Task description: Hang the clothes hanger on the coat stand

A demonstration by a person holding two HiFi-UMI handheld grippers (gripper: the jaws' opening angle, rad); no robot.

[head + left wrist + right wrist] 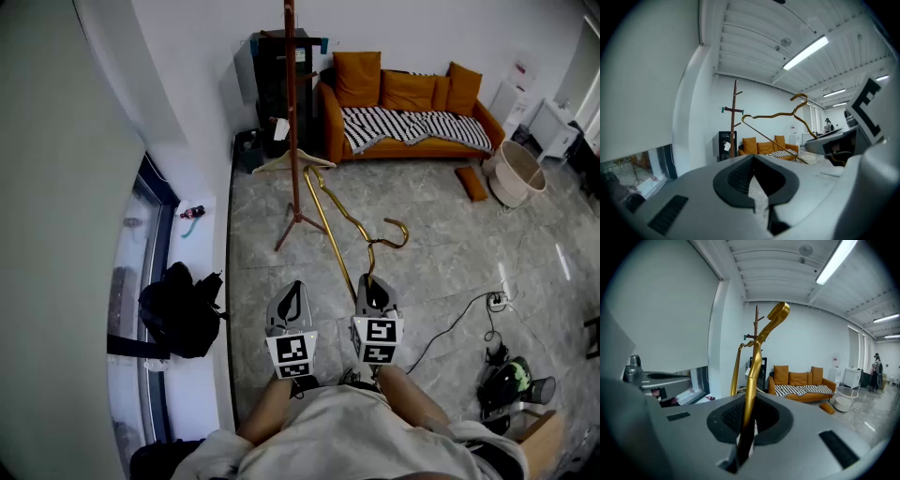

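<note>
A gold metal hanger (349, 220) stands up from my right gripper (375, 284), which is shut on its lower end. In the right gripper view the hanger's (757, 357) shaft rises from between the closed jaws of my right gripper (747, 427), hook at the top. My left gripper (292, 291) is shut and empty beside it, a little to the left; my left gripper (757, 180) shows nothing between its jaws. The brown coat stand (291, 122) rises from the floor ahead, with a pale hanger (292, 159) hung low on it. The left gripper view shows the coat stand (735, 117) and the gold hanger (776, 115).
An orange sofa (408, 103) with a striped blanket lines the far wall. A dark cabinet (277, 75) stands behind the stand. A black backpack (178, 309) lies by the window on the left. A white basket (517, 173) and a cable with power strip (492, 302) lie right.
</note>
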